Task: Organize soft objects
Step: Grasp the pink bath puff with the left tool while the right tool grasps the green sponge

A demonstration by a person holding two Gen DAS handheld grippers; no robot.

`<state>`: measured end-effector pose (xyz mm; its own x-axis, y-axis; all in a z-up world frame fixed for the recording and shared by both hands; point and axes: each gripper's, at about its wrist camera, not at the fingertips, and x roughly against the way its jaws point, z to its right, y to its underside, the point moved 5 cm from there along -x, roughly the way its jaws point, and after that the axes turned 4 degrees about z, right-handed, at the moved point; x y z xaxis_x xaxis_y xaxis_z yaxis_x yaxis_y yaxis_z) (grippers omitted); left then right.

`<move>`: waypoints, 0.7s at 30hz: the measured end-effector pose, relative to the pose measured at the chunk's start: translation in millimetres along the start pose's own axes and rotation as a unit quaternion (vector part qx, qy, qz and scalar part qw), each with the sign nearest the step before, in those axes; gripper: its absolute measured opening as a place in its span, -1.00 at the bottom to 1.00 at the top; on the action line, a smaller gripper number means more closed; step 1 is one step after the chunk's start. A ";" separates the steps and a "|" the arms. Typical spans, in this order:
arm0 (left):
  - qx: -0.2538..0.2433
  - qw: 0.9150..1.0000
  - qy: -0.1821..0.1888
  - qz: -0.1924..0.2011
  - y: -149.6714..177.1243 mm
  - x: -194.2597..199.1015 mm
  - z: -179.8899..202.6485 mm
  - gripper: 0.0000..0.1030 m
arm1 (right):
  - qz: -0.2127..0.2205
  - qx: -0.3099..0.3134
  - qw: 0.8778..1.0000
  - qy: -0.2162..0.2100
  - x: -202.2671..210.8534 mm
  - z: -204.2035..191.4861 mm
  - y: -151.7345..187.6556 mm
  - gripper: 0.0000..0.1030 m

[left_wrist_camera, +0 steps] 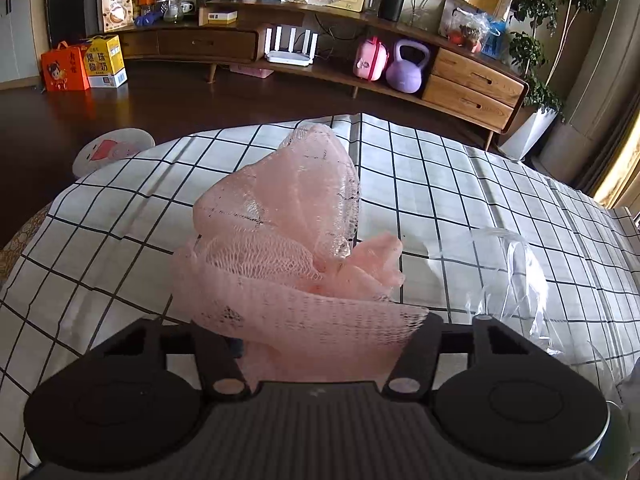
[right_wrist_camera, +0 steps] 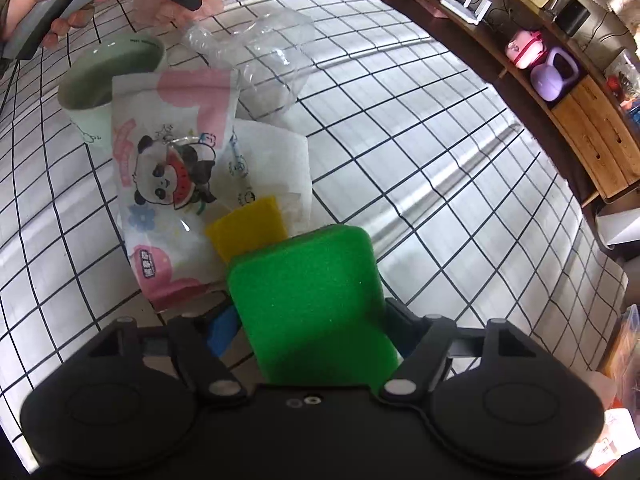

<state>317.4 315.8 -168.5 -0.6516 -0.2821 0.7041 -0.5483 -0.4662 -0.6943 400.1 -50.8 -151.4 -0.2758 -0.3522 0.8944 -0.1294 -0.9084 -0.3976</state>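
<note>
Left tongs (left_wrist_camera: 316,344): nearest the lens, clamped on the pink mesh puff (left_wrist_camera: 288,240), held over the checked worktop (left_wrist_camera: 460,184).
Right tongs (right_wrist_camera: 316,336): gripping the green sponge (right_wrist_camera: 308,300), lifted just right of the panda pouch (right_wrist_camera: 172,184).
Panda pouch: lies flat; a yellow sponge (right_wrist_camera: 248,228) sits at its near right corner, whether inside I cannot tell.
Green cup (right_wrist_camera: 112,72): behind the pouch, looks empty.
Clear bag (right_wrist_camera: 260,52): right of the cup, empty.
Progress: early, I'd say; both soft items in hand, nothing visibly stowed.
</note>
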 end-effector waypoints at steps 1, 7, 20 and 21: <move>-0.002 1.000 -0.003 0.002 -0.6 1.4 0.2 -0.06 | 0.003 -0.001 1.000 0.005 3.6 -1.0 -0.1 0.45; 0.007 1.000 -0.004 0.015 -3.7 16.6 -7.1 -0.21 | 0.033 -0.013 0.999 0.024 37.0 -11.5 0.6 0.45; 0.010 0.999 0.030 0.030 -8.6 100.8 -11.5 -0.21 | 0.089 -0.062 0.993 0.041 116.1 -53.9 12.7 0.45; 0.007 0.999 0.036 0.030 -8.3 108.7 -8.2 -0.21 | 0.092 -0.064 0.993 0.041 121.7 -57.4 14.0 0.45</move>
<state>246.8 295.9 -87.4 -0.7190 -0.2494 0.6487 -0.5006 -0.4616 -0.7323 310.1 -93.4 -59.9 -0.3816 -0.4847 0.7871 -0.1884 -0.7928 -0.5796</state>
